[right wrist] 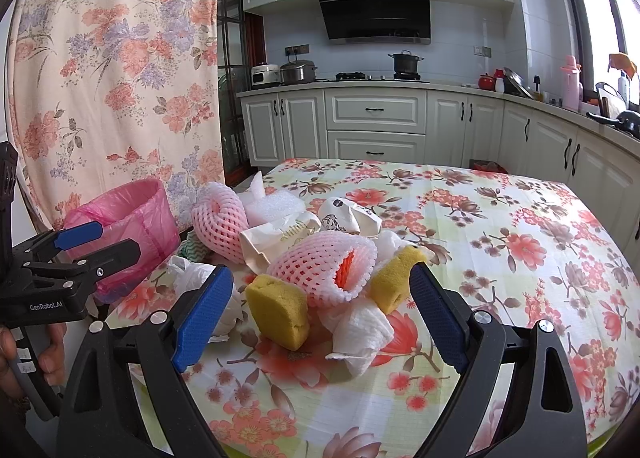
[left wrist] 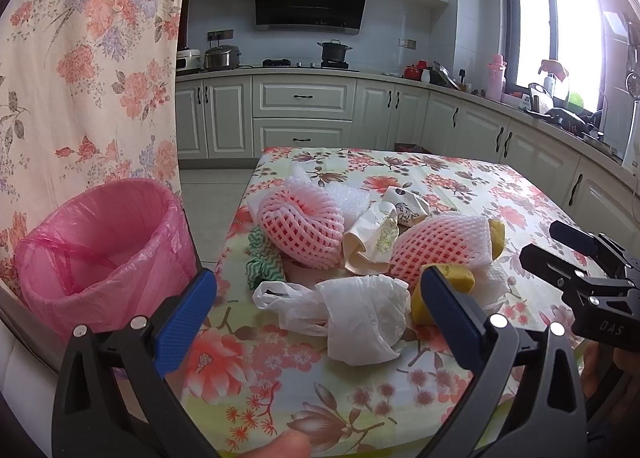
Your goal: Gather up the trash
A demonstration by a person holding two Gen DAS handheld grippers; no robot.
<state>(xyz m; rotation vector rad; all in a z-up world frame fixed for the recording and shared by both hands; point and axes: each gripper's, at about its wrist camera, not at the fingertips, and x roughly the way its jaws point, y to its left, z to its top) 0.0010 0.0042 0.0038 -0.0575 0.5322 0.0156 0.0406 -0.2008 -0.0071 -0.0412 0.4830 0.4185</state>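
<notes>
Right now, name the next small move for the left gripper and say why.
Probably ease the left gripper forward and down onto the white plastic bag: its jaws are open and empty, the bag lies nearest between them, and the pink-lined bin stands just left.

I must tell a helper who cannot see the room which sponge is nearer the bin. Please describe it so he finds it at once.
Start at the flowered table and find the trash pile at its corner beside the pink bin. At the pile's near edge lies a yellow sponge wedge, left of the crumpled paper towel. The other sponge is on the towel's right.
</notes>
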